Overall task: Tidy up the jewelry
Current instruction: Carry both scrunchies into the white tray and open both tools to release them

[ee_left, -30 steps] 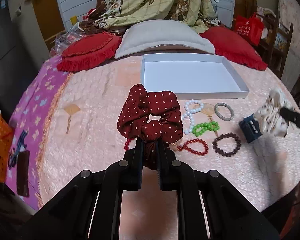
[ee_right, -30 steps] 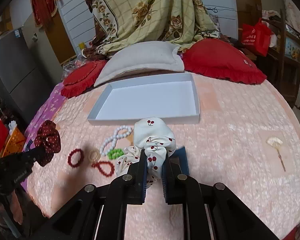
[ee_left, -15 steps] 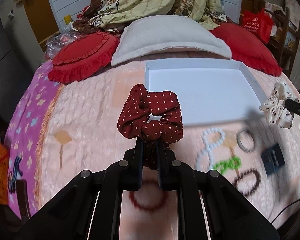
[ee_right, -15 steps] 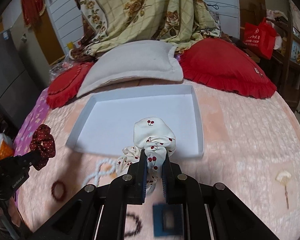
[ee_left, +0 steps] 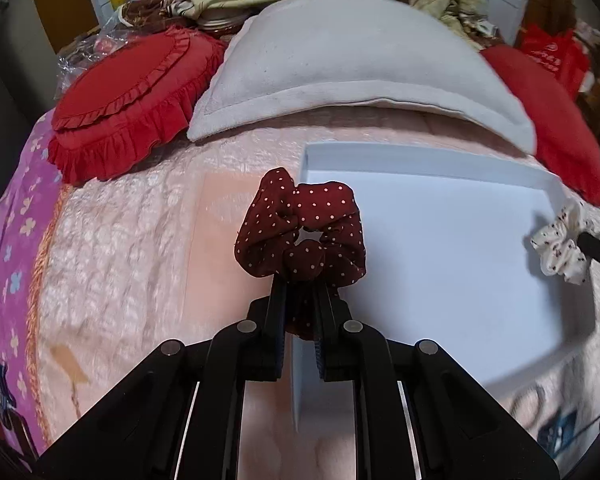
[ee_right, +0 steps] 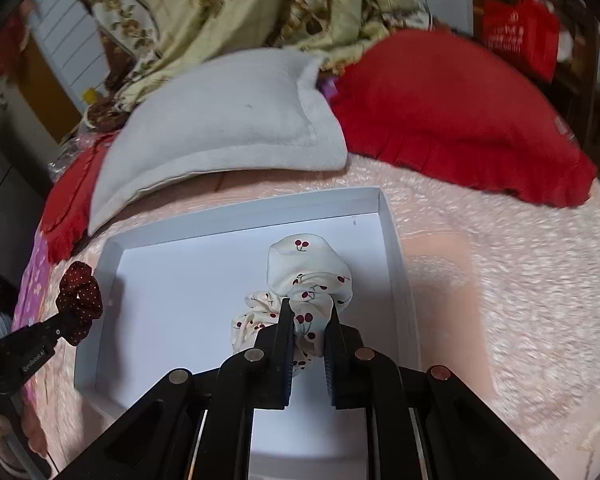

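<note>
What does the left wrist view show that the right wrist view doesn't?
Only the left wrist view shows the blurred bracelets and dark blue box below the tray. Only the right wrist view shows the left gripper from outside, beside the tray's left wall. Both show the white tray, the polka-dot scrunchie, the cherry-print scrunchie, the white pillow.

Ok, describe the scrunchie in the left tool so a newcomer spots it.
Find the white tray on the pink bedspread. At its left edge, the left tool pinches a dark red scrunchie with white dots; the other scrunchie is cream with cherries.
</note>
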The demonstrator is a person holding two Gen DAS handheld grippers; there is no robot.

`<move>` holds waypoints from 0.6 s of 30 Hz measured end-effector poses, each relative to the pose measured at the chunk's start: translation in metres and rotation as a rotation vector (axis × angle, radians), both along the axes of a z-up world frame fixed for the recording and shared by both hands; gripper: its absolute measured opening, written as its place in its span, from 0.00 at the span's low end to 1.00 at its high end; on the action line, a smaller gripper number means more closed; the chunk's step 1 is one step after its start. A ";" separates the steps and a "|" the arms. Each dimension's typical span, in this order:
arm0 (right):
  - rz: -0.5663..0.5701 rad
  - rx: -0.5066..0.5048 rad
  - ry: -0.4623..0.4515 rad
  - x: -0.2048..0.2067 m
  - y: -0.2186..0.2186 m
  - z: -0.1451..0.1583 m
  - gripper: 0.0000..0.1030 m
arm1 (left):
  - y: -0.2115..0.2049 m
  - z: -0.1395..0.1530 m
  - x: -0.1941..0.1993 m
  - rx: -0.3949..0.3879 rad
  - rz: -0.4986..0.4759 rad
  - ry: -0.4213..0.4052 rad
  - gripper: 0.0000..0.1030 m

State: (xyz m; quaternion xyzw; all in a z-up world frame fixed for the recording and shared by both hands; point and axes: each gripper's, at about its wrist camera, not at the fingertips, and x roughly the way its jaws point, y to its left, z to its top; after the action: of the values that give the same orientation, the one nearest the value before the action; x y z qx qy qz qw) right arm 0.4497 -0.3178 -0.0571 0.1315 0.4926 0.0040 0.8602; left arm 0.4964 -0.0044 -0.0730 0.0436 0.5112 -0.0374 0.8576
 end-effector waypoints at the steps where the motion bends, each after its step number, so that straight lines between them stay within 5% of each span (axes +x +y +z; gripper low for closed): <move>1: -0.004 0.000 0.011 0.006 -0.001 -0.004 0.12 | 0.000 -0.003 0.005 0.001 0.000 0.001 0.10; 4: -0.018 -0.029 0.031 0.016 -0.001 -0.013 0.12 | -0.004 -0.008 0.018 0.010 -0.001 -0.014 0.11; 7: -0.038 -0.036 0.044 0.023 -0.005 -0.018 0.15 | -0.008 -0.008 0.025 0.015 -0.012 -0.029 0.25; 11: -0.036 -0.047 0.033 0.024 -0.004 -0.017 0.48 | -0.006 -0.006 0.026 -0.032 -0.019 -0.037 0.45; 18: -0.040 -0.087 0.001 0.011 -0.006 0.002 0.48 | 0.005 0.012 0.010 -0.111 -0.023 -0.038 0.48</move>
State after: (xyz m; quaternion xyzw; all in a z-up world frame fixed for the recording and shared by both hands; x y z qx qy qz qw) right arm 0.4608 -0.3235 -0.0547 0.1038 0.4899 -0.0349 0.8649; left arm 0.5066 0.0005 -0.0614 0.0024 0.4913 -0.0746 0.8678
